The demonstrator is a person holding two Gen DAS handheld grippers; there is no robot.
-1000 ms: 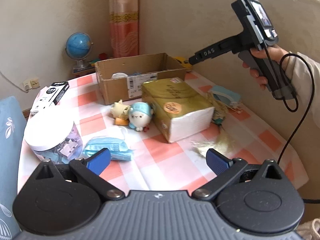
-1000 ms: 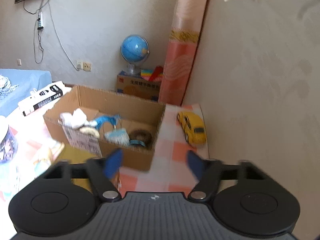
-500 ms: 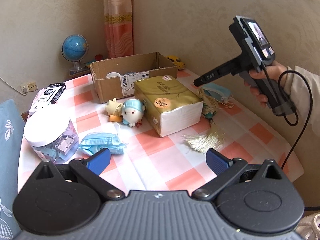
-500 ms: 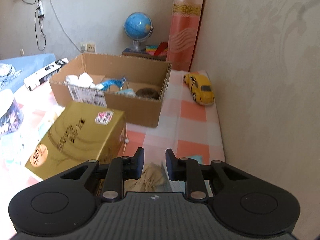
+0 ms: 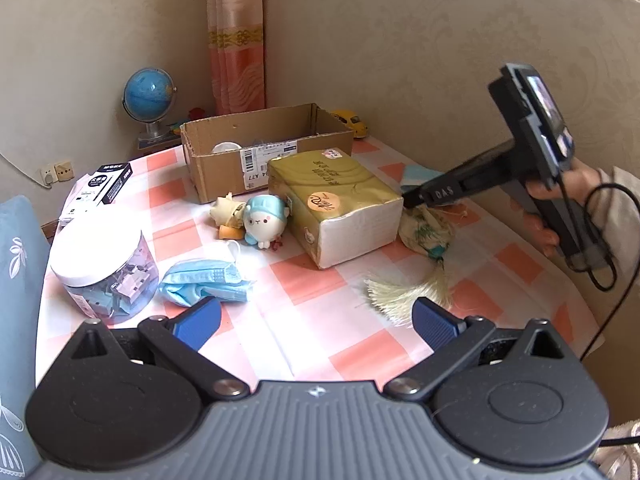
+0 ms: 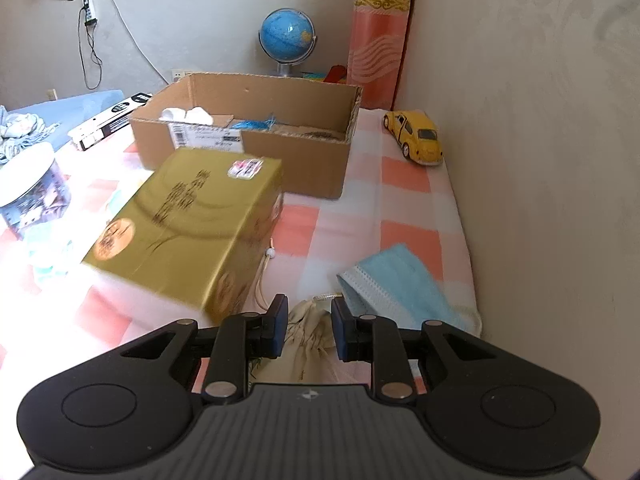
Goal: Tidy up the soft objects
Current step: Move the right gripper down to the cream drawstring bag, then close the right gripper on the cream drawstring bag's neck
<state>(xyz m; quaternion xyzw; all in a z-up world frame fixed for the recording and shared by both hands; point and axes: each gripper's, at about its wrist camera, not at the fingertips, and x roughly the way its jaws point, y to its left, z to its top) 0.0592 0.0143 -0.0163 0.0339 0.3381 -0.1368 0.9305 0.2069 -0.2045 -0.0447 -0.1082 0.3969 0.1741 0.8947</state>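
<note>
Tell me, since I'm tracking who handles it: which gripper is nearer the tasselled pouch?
Right. The right gripper is down at the pouch, its pads either side of the cloth beside the tissue pack. The left gripper hangs open at the table's near edge, apart from it.

"DAS" stands on the right gripper's arm (image 5: 444, 192); "A77" upside down on the cardboard box's label (image 5: 256, 176).

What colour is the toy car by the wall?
Yellow: the small toy car shows best in the right wrist view.
</note>
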